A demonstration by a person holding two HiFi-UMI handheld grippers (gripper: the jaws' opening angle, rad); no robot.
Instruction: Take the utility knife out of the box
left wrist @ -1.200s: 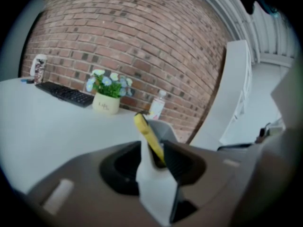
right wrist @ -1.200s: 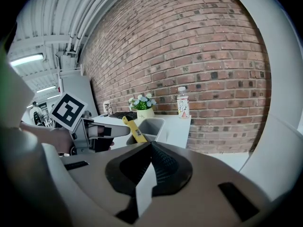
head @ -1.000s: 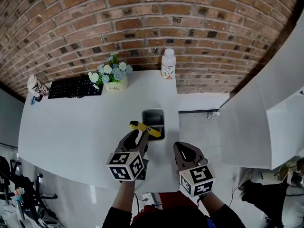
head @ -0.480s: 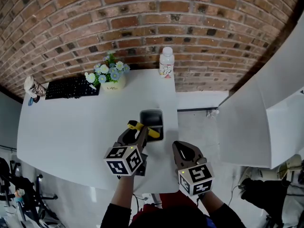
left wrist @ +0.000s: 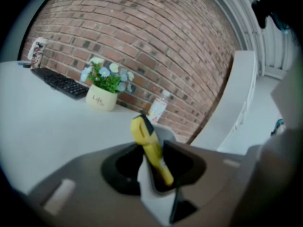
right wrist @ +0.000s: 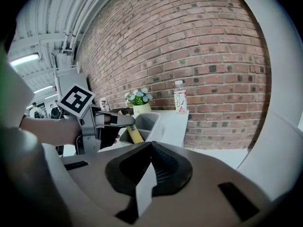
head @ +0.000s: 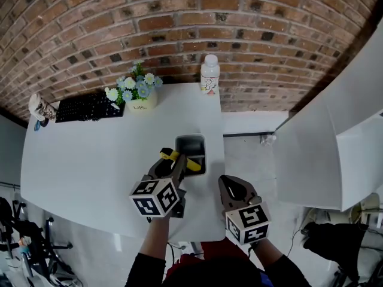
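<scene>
A yellow utility knife (head: 177,158) with a black tip is clamped in my left gripper (head: 173,164), held at a slant over the left rim of the grey box (head: 192,138) on the white table. In the left gripper view the knife (left wrist: 149,145) stands up between the jaws of the left gripper (left wrist: 156,176). My right gripper (head: 231,188) hovers near the table's front edge, right of the box, shut with nothing in it. The right gripper view looks over the right gripper (right wrist: 149,167) to the knife (right wrist: 134,134), the box (right wrist: 147,119) and the left gripper (right wrist: 124,121).
A flower pot (head: 137,94), a black keyboard (head: 87,107) and a white bottle (head: 209,75) stand along the back by the brick wall. A small figurine (head: 40,109) sits at the far left. A white partition (head: 323,148) rises right of the table.
My left gripper, still holding the knife, has drifted slightly left and away from the box's middle. The right gripper has hardly moved.
</scene>
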